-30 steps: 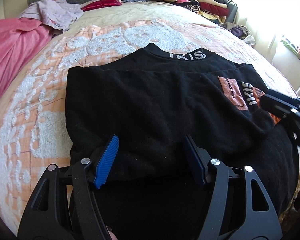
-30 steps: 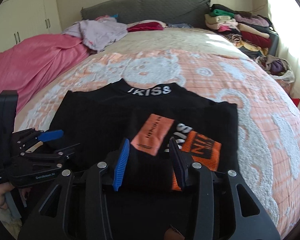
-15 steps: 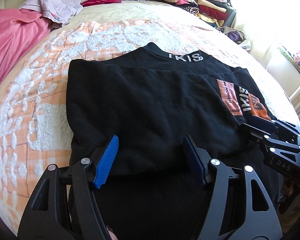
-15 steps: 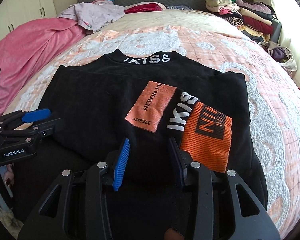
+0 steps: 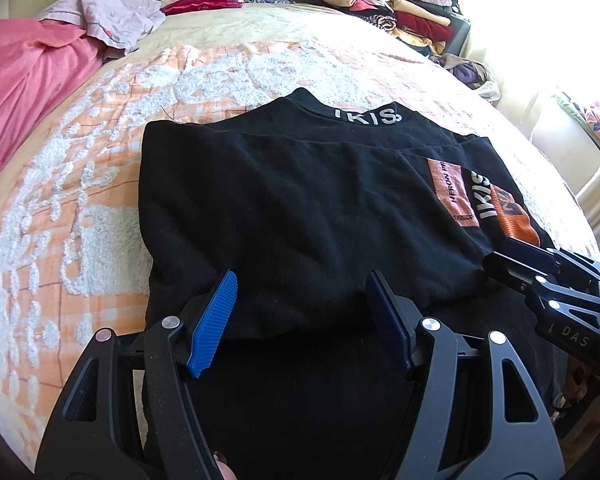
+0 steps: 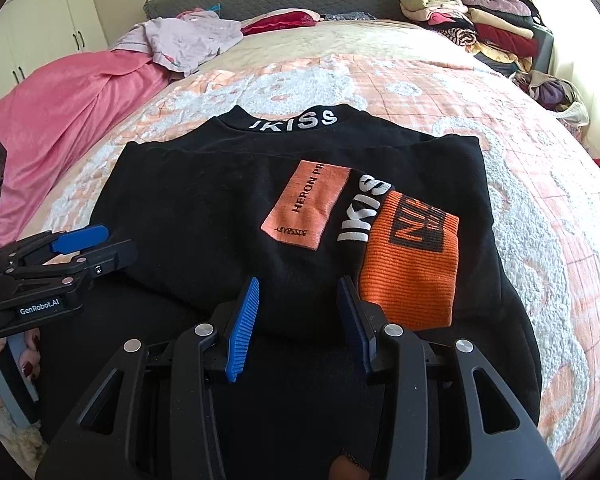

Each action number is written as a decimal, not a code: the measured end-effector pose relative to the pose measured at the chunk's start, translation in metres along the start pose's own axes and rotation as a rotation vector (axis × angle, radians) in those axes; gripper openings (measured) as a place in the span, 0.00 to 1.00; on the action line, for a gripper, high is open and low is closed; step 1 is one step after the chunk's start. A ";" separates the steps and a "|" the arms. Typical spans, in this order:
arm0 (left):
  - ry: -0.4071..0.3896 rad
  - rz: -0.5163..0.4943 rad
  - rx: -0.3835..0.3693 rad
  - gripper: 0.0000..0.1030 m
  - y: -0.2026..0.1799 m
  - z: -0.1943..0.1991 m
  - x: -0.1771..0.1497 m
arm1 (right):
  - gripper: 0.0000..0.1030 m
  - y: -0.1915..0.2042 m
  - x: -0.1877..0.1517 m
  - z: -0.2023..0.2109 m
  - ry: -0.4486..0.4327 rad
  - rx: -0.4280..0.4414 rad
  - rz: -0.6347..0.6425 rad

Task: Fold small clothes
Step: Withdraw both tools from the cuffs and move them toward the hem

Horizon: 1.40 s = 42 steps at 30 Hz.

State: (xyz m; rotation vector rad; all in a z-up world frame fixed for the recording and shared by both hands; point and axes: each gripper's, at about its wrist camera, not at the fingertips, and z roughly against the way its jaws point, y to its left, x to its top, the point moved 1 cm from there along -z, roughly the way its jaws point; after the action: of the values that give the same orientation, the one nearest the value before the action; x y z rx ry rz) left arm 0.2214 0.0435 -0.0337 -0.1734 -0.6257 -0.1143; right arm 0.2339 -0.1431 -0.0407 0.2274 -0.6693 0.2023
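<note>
**Sleeve laid in, fingers poised at the near fold**

The left fingers [image 5: 216, 312] stand wide apart and the right fingers [image 6: 242, 328], just eased a touch wider, half apart. Both hover empty over the near edge of the black long-sleeved sweatshirt [image 6: 204, 208] on the peach-and-white textured bedspread [image 6: 380, 80]. The right hand has dipped, and the ribbed orange cuff [image 6: 412, 272] now lies flat across the right side. A lengthwise fold likely follows.
</note>
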 end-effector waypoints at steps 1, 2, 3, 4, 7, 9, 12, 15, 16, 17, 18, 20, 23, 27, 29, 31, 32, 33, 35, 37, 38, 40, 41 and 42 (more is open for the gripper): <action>-0.001 -0.001 0.000 0.57 0.000 0.001 0.000 | 0.40 0.000 -0.001 0.002 -0.003 0.007 -0.004; -0.002 -0.001 0.000 0.57 -0.001 0.002 0.000 | 0.41 -0.001 -0.001 0.003 -0.004 0.011 -0.006; -0.003 -0.001 -0.001 0.57 -0.001 0.002 0.000 | 0.41 -0.001 -0.002 0.003 -0.004 0.012 -0.007; -0.004 -0.001 -0.002 0.58 -0.001 0.003 0.000 | 0.41 -0.002 -0.002 0.004 -0.003 0.012 -0.010; -0.008 0.002 -0.005 0.58 0.000 0.005 -0.001 | 0.42 -0.001 -0.003 0.008 -0.008 0.015 -0.015; -0.011 -0.001 -0.004 0.58 0.000 0.007 -0.002 | 0.43 -0.001 -0.003 0.011 -0.015 0.018 -0.019; -0.017 0.000 -0.006 0.59 0.001 0.012 -0.004 | 0.47 0.001 -0.004 0.015 -0.024 0.023 -0.018; -0.023 0.000 -0.009 0.61 0.001 0.016 -0.007 | 0.49 0.001 -0.005 0.019 -0.032 0.028 -0.021; -0.026 0.000 -0.011 0.64 0.001 0.018 -0.007 | 0.49 0.000 -0.005 0.020 -0.033 0.029 -0.024; -0.027 -0.001 -0.012 0.64 0.001 0.019 -0.008 | 0.49 0.000 -0.005 0.021 -0.035 0.028 -0.027; -0.029 -0.003 -0.012 0.64 0.001 0.021 -0.009 | 0.49 -0.001 -0.006 0.022 -0.037 0.028 -0.029; -0.034 -0.005 -0.009 0.64 0.001 0.024 -0.010 | 0.50 -0.001 -0.006 0.024 -0.039 0.027 -0.034; -0.041 0.001 -0.010 0.66 0.003 0.028 -0.010 | 0.55 -0.002 -0.007 0.027 -0.046 0.028 -0.044; -0.049 0.012 -0.011 0.68 0.007 0.032 -0.011 | 0.67 -0.005 -0.006 0.030 -0.054 0.024 -0.060; -0.057 0.022 -0.011 0.72 0.010 0.036 -0.012 | 0.72 -0.007 -0.005 0.032 -0.058 0.027 -0.074; -0.066 0.031 -0.012 0.76 0.011 0.040 -0.012 | 0.77 -0.009 -0.005 0.036 -0.066 0.021 -0.087; -0.073 0.035 -0.013 0.78 0.012 0.042 -0.013 | 0.77 -0.010 -0.005 0.038 -0.070 0.024 -0.090; -0.081 0.037 -0.013 0.80 0.012 0.044 -0.013 | 0.77 -0.011 -0.006 0.040 -0.076 0.025 -0.093; -0.099 0.037 -0.002 0.83 0.012 0.050 -0.013 | 0.86 -0.014 -0.006 0.045 -0.088 0.019 -0.104; -0.113 0.043 0.004 0.89 0.013 0.054 -0.013 | 0.87 -0.016 -0.007 0.051 -0.102 0.031 -0.118; -0.118 0.047 0.005 0.90 0.014 0.056 -0.013 | 0.88 -0.019 -0.007 0.054 -0.107 0.036 -0.129; -0.133 0.058 0.007 0.91 0.016 0.060 -0.013 | 0.90 -0.022 -0.008 0.060 -0.116 0.033 -0.139; -0.137 0.061 0.009 0.91 0.017 0.062 -0.013 | 0.91 -0.023 -0.009 0.064 -0.126 0.030 -0.142; -0.142 0.062 0.010 0.91 0.018 0.064 -0.013 | 0.91 -0.025 -0.009 0.067 -0.131 0.029 -0.145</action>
State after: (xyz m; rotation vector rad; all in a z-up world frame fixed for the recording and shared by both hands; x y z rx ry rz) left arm 0.1774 0.0741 0.0074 -0.1921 -0.7619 -0.0391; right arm 0.1935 -0.1860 0.0013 0.3175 -0.7773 0.0584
